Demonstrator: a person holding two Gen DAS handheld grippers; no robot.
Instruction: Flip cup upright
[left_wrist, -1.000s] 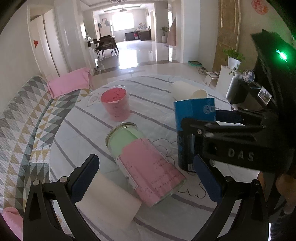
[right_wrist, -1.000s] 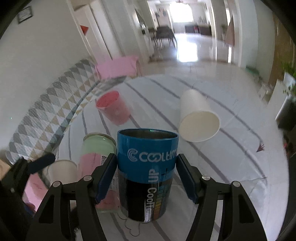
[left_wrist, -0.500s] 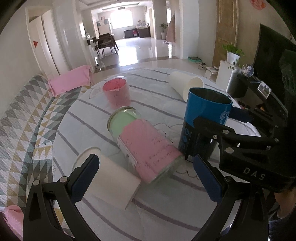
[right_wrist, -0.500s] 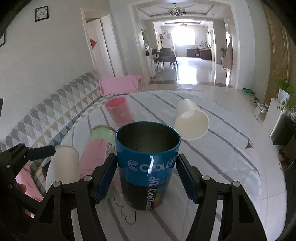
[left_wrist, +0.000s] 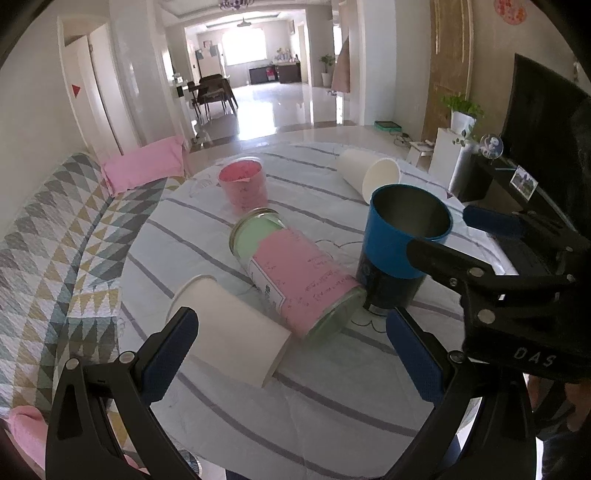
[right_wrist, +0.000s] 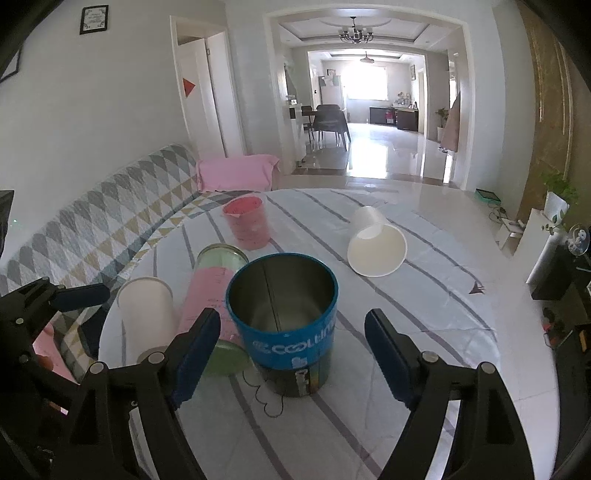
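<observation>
Blue cup (right_wrist: 282, 325) stands upright on the desk (right_wrist: 424, 295). Left of it lie a white paper cup (right_wrist: 147, 314) and a pink-labelled jar (right_wrist: 214, 295) touching it; right gripper (right_wrist: 288, 354) straddles it, open, pads clear. Left gripper (left_wrist: 291, 347) gapes open, empty.

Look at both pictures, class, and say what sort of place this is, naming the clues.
Most likely a home living room: a patterned sofa beside the round table, and a dining area with chairs through the open archway.
</observation>
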